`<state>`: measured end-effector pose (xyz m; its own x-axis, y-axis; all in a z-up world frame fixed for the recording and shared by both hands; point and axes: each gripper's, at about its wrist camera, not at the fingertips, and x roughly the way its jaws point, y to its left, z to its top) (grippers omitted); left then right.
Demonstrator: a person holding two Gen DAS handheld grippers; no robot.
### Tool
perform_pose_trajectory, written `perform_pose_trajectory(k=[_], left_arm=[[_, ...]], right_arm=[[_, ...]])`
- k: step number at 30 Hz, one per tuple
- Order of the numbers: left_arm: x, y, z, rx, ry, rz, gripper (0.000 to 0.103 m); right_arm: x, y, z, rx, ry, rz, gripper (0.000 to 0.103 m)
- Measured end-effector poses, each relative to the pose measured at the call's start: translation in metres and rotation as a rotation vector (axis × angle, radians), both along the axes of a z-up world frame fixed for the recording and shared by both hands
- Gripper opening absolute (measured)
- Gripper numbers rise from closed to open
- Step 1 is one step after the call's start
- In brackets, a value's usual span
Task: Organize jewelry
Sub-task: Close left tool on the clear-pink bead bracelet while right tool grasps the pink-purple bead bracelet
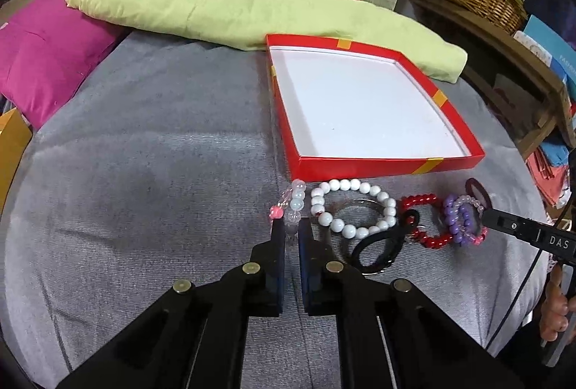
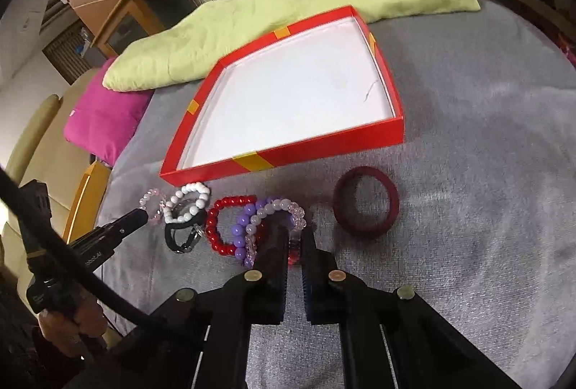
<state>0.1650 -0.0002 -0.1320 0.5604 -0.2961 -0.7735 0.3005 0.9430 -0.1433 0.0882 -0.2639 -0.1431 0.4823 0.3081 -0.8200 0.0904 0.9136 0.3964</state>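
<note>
Clear bead bracelet (image 1: 292, 209) between left gripper (image 1: 291, 227) fingers

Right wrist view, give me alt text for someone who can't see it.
The right gripper pinches a clear-and-pink bead bracelet among bracelets on grey cloth, before an empty red box. A maroon bangle lies alone to the right.

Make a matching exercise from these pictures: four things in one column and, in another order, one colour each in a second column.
Things:
1. open box
2. bangle lying apart from the row
3. long cushion
4. bracelet of large round beads

Colours:
A. white
B. light green
C. red outside, white inside
D. dark maroon

Pairs: 1-C, 2-D, 3-B, 4-A
</note>
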Motion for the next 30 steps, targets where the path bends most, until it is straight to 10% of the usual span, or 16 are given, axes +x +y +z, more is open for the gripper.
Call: perform_pose_trajectory(k=[7,12,16,30], left_arm=[[0.007,0.006,-0.01,0.045,0.04,0.061,0.008],[0.011,0.008,-0.016,0.032,0.06,0.069,0.008],[0.013,0.009,-0.017,0.019,0.058,0.071,0.008],[0.006,0.003,0.004,-0.004,-0.037,0.042,0.008]], right_arm=[[0.004,-0.003,-0.008,-0.021,0.045,-0.038,0.011],[0.008,0.006,-0.009,-0.07,0.035,-0.013,0.034],[0.009,0.015,-0.008,-0.101,0.014,0.023,0.008],[-0.002,0.01,0.026,-0.025,-0.169,0.022,0.008]])
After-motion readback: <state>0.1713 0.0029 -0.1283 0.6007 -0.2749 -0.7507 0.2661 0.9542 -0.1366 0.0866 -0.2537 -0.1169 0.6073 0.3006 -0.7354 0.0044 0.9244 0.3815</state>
